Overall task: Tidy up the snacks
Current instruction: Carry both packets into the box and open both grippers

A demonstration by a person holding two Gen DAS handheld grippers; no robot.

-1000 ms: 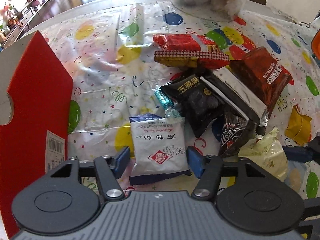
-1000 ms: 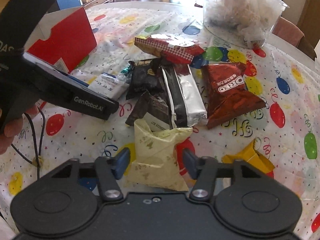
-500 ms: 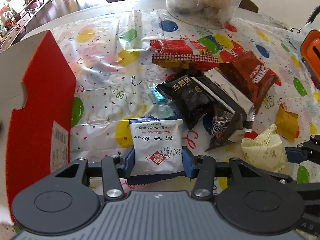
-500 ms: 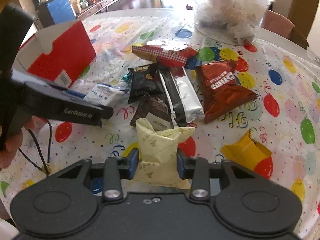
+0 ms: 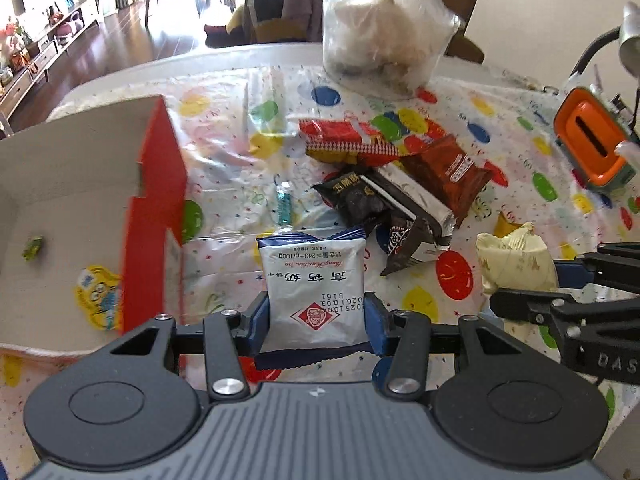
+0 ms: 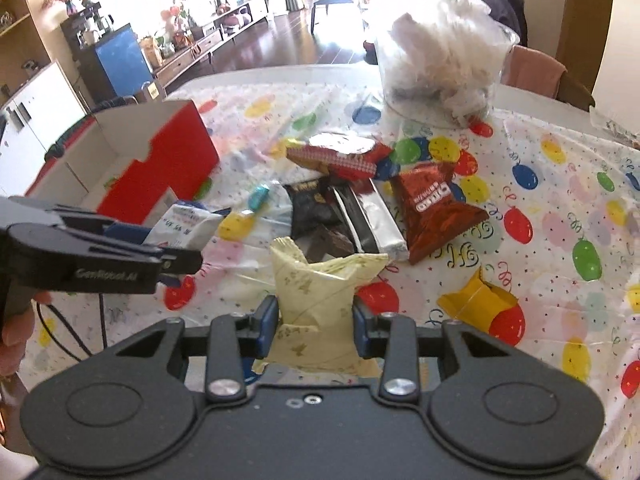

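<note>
A bright living room with wooden floor lies behind the counter (image 5: 224, 92), which wears a balloon-print plastic cover. Nearest, the left hand-held gripper (image 5: 316, 322) has its blue pads pressed on a white milk-tablet packet (image 5: 316, 276), whose lower edge is cut off behind the gripper body. The right hand-held gripper (image 6: 314, 330) is clamped the same way on a pale yellow snack bag (image 6: 320, 292). Both packets now hang clear of the cover; a second ago they lay on it between wider jaws. Left of them stands the red box (image 5: 160, 216), its open inside now visible with small items too blurred to name. Beyond lies the snack pile (image 5: 396, 184), wrappers overlapping, then a clear plastic bag (image 5: 384, 36) with unreadable contents.
</note>
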